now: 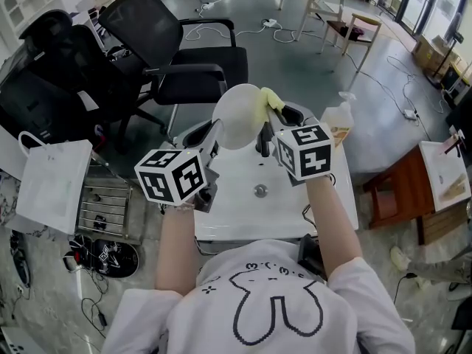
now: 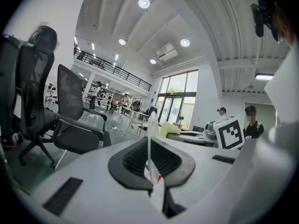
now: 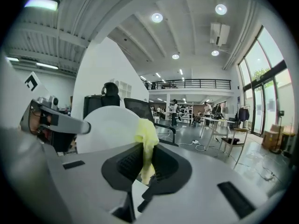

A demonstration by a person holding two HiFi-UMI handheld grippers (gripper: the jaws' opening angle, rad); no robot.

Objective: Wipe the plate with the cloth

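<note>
Plate (image 1: 237, 115), white and round, held upright in the air over the far part of the white bench (image 1: 243, 205). Gripped at its lower left rim by the left tongs (image 1: 214, 137). From the left gripper view, plate (image 2: 149, 139) seen edge-on as a thin white line, pinched between the black pads with the jaws closed tight on it.

Cloth (image 1: 268, 99), pale yellow and bunched, clamped in the right tongs (image 1: 274, 124) and lying against the plate's upper right edge. From the right gripper view, folds of the cloth (image 3: 145, 143) hanging down between the pads, jaws closed on them, with the plate's white face (image 3: 105, 127) just to the left and behind.

Both bare forearms (image 1: 175, 245) stretched forward from white T-shirt sleeves, roughly parallel. Left one set a little nearer, right one reaching slightly farther. Hands hidden under the marker cubes (image 1: 171, 175). Both tongs pointing away from the body, close to level, converging on the plate from left and right.

Spray bottle (image 1: 338, 124) standing on the bench just right of the right tongs. Black office chair (image 1: 184, 57) on the floor beyond the bench.
</note>
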